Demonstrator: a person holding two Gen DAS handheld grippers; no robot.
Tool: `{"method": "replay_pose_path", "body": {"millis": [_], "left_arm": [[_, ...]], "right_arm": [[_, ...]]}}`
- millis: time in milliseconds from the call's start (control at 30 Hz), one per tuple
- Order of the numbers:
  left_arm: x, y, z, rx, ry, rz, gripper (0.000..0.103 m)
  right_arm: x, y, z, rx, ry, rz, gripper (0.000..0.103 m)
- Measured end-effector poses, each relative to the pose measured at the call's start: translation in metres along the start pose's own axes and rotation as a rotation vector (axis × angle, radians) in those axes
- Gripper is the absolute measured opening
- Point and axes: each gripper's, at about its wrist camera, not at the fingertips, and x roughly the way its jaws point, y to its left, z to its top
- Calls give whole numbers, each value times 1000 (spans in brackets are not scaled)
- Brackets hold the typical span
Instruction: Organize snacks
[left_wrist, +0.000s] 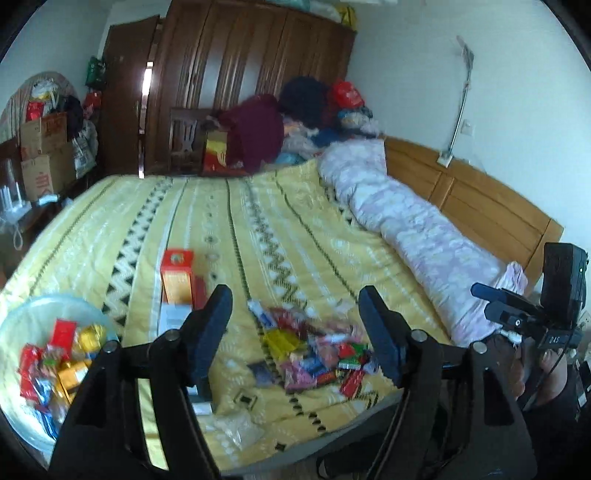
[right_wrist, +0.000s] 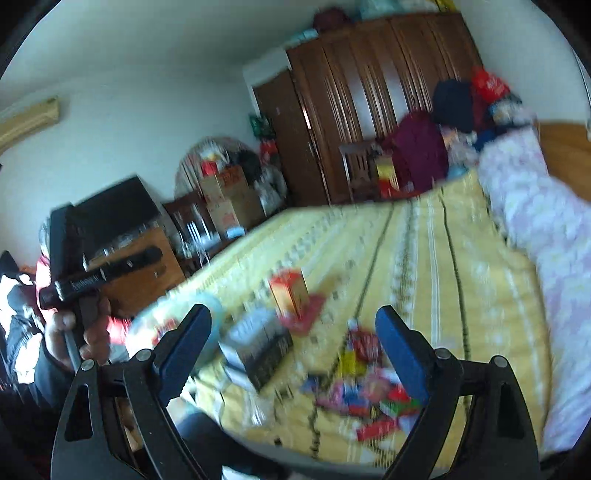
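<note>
A heap of small wrapped snacks (left_wrist: 317, 350) lies on the yellow patterned bedspread (left_wrist: 258, 229) near the bed's front edge; the blurred right wrist view shows the same snack heap (right_wrist: 369, 387). At the left a clear bowl (left_wrist: 33, 317) holds several snack packets. An orange carton (left_wrist: 177, 277) lies behind a white and grey box (right_wrist: 258, 343). My left gripper (left_wrist: 295, 328) hangs open above the front edge with nothing between its fingers. My right gripper (right_wrist: 293, 343) is open too and empty, over the same area.
A rolled pink quilt (left_wrist: 406, 229) runs along the wooden headboard (left_wrist: 469, 195) on the right. A dark wardrobe (left_wrist: 240, 74) and piled clothes stand beyond the bed. Cardboard boxes (left_wrist: 44, 155) are stacked at the left. A person's hand (right_wrist: 74, 332) holds the other gripper.
</note>
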Motion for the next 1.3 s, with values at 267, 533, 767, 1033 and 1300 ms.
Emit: {"method": "replay_pose_path", "body": {"millis": [267, 533, 767, 1033, 1300], "left_arm": [[141, 50, -217, -194, 482, 179, 61], [193, 56, -239, -361, 463, 312, 74], [217, 57, -233, -280, 455, 380, 78], [176, 17, -208, -133, 388, 235, 37], [57, 84, -72, -245, 40, 374, 38]], "right_arm": [[83, -76, -143, 306, 235, 30, 92], [112, -93, -161, 288, 301, 51, 92], [132, -108, -185, 351, 363, 82, 92], [144, -109, -187, 367, 350, 87, 90], [173, -90, -169, 323, 373, 136, 90]]}}
